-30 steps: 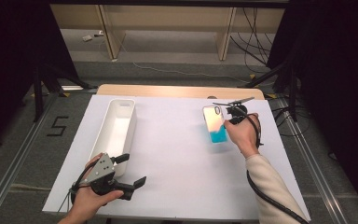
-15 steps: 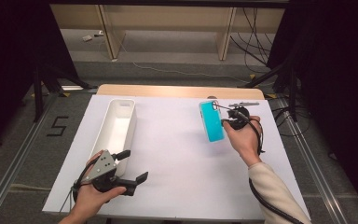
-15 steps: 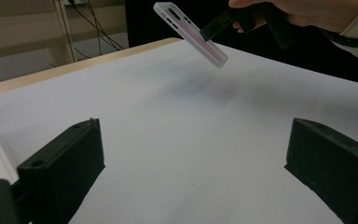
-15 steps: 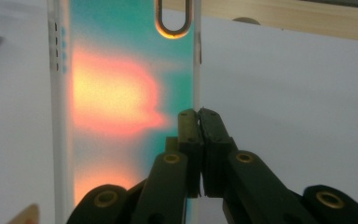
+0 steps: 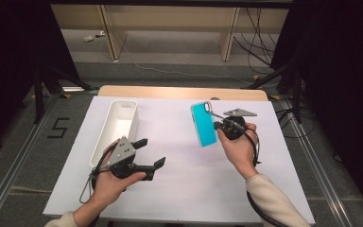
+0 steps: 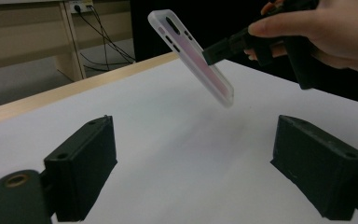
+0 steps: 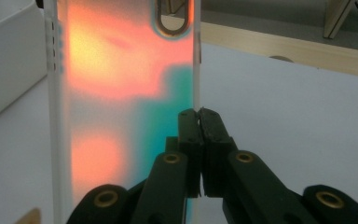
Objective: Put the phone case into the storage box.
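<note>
Work in hand: the right hand-held gripper (image 5: 219, 125) carries a phone case (image 5: 203, 125) lifted off the white tabletop (image 5: 184, 189), judged to be on its way toward the white bin (image 5: 123, 115) at the left.

Phone case, position: in the air over the right half of the tabletop, well apart from the bin; in the high view it shows teal, in the right gripper view (image 7: 121, 93) it glows orange and teal, translucent, with the camera cut-out at its top.

Right hand-held gripper, state: jaws pressed together on the case's long edge (image 7: 200, 140), pinching it. An edge grip likely suits a thin shell, since the flat face gives the jaws nothing to close around.

Tilt: from the left gripper view the case (image 6: 191, 56) hangs slanted, upper end away from the tabletop, with a faint shadow beneath it, so it is clear of the surface.

Left hand-held gripper (image 5: 151, 153), state: jaws spread wide (image 6: 196, 168), holding nothing, low over the tabletop just beside the bin; probably waiting to receive or steady the case.

Change from a second ago: the case then looked mostly pale with a teal lower end; now the whole face reads teal, so it has been turned. The left hand-held gripper has crept slightly up the tabletop.
</note>
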